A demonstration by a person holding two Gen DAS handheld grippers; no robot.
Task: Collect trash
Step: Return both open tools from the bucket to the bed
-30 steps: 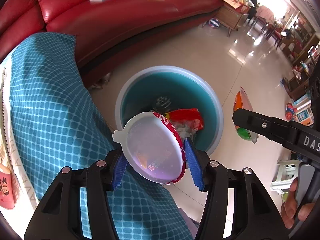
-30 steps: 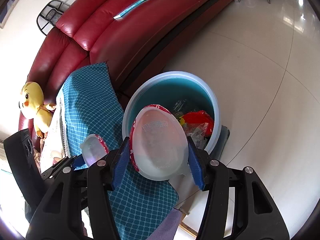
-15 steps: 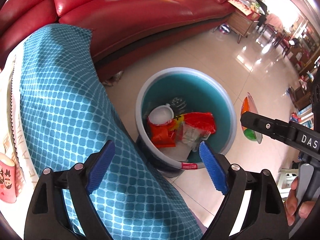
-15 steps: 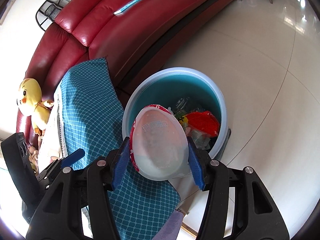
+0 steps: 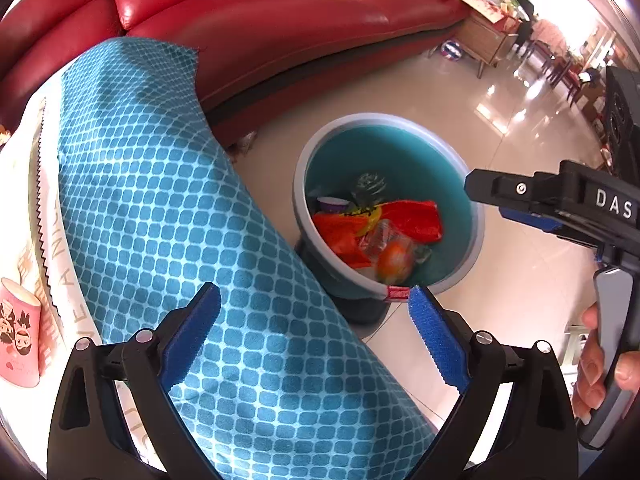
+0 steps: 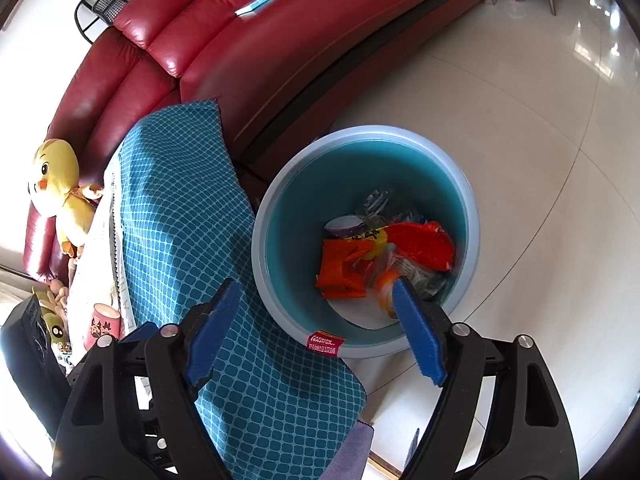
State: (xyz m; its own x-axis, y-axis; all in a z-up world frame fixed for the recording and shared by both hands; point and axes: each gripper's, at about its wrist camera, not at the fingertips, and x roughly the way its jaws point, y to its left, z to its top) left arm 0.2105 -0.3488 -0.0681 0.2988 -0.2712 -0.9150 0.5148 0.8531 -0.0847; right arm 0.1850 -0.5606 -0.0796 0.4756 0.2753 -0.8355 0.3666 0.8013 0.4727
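Observation:
A round teal trash bin [image 5: 460,160] [image 6: 468,208] stands on the tiled floor beside the table. It holds red and orange wrappers [image 6: 344,268], clear plastic and two red-rimmed cups [image 6: 344,226]. One cup [image 5: 394,262] looks blurred, falling into the bin. My left gripper [image 5: 316,316] is open and empty over the table's edge, just short of the bin. My right gripper [image 6: 316,300] is open and empty above the bin's near rim; it also shows at the right of the left wrist view [image 5: 520,200].
A teal patterned tablecloth [image 5: 160,200] [image 6: 180,208] covers the table at left. A pink cup [image 5: 18,332] [image 6: 102,326] stands on it. A red leather sofa [image 5: 280,28] [image 6: 240,40] runs behind the bin, with a yellow plush duck [image 6: 56,184].
Both grippers opened and dropped their red-rimmed cups into the bin: the left one first, the right one just now. The left gripper drew back a little over the table.

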